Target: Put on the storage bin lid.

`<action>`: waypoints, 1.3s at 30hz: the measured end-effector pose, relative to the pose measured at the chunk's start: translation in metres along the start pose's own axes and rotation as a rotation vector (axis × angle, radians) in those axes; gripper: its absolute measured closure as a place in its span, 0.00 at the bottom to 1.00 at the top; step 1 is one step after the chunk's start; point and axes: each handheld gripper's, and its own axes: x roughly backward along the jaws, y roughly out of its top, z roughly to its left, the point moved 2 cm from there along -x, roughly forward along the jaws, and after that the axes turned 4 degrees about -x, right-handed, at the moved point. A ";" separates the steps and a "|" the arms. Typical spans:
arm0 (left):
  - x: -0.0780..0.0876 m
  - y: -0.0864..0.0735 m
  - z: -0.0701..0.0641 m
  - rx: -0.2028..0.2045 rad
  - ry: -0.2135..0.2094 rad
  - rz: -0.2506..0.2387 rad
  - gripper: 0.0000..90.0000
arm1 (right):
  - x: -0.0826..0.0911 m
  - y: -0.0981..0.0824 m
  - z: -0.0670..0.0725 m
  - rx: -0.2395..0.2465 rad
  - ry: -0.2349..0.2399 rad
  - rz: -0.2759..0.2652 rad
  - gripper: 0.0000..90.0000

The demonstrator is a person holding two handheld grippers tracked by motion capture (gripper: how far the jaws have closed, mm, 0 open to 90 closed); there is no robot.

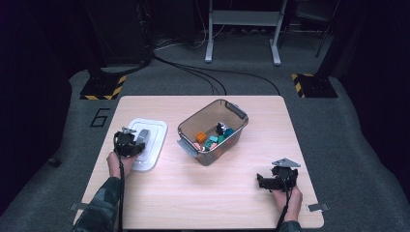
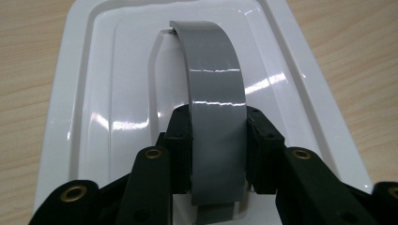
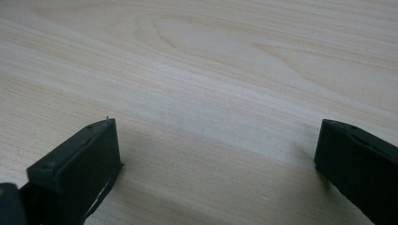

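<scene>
Left gripper: where the white lid lies flat on the table's left half, we see our left gripper clamped on the lid's grey handle, one black pad pressed against each side of the strap.
Grey handle: it arches up from the lid's middle and runs away from us between the jaws; its far end meets the lid's raised centre panel.
White lid: it rests on the light wooden table, just left of the bin and apart from it.
Left hand: in the high view we see it behind the left gripper, at the lid's near edge.
Bin: the clear brownish storage bin stands uncovered near the table's middle, with orange, teal and dark small blocks inside.
Right gripper: our right gripper sits low at the near right of the table, jaws spread wide with bare wood between them, well apart from the bin.
</scene>
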 end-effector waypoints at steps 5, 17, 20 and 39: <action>0.004 0.003 -0.001 -0.023 -0.011 -0.002 0.75 | 0.000 0.000 0.000 0.000 0.001 0.000 0.00; 0.038 0.030 -0.005 -0.101 -0.082 -0.064 0.75 | 0.000 0.000 -0.001 0.003 0.000 -0.002 0.00; 0.053 0.046 -0.004 -0.111 -0.091 -0.089 0.75 | 0.000 0.000 -0.001 0.000 0.001 0.000 0.00; 0.080 0.104 -0.022 -0.183 -0.154 -0.145 0.75 | -0.001 0.000 0.000 -0.012 -0.002 -0.008 0.00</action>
